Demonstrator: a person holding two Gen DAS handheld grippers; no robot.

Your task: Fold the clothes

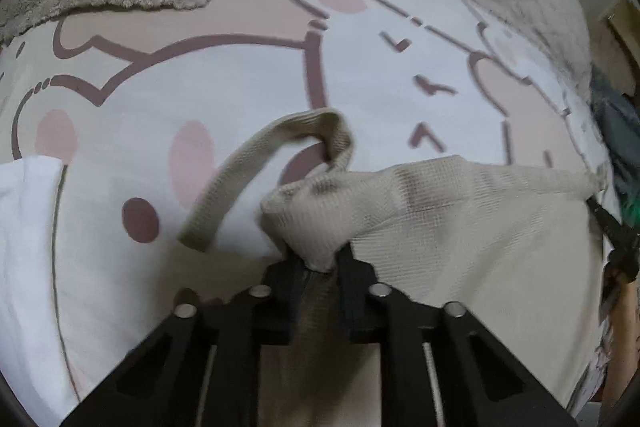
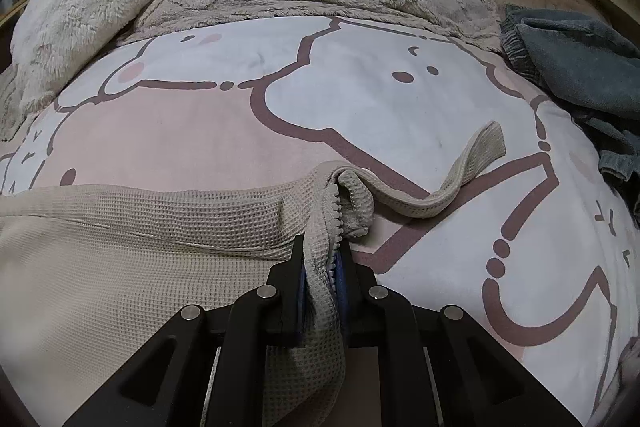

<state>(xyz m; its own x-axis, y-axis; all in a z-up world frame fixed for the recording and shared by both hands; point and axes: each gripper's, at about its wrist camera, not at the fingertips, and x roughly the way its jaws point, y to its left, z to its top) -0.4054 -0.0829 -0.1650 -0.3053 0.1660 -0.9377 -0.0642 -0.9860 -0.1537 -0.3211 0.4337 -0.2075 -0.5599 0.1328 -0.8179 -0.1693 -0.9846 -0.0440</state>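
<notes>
Bed (image 2: 200, 143) carries the beige garment (image 2: 120, 251), its top edge stretched sideways between our grippers. Left gripper (image 1: 320, 259) pinches one corner, right gripper (image 2: 322, 255) the other; both clamp cloth. Straps (image 1: 224, 183) trail forward, so we fold away.

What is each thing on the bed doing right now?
Left claw: shut on a bunched corner of the beige garment.
Right claw: shut on the beige garment's zipper edge.
Beige garment: spread out, not folded yet.
Strap: loose, curling over the blanket.
Cartoon blanket: lying flat.
Grey clothes: in a rumpled heap.
White cloth: lying flat.
</notes>
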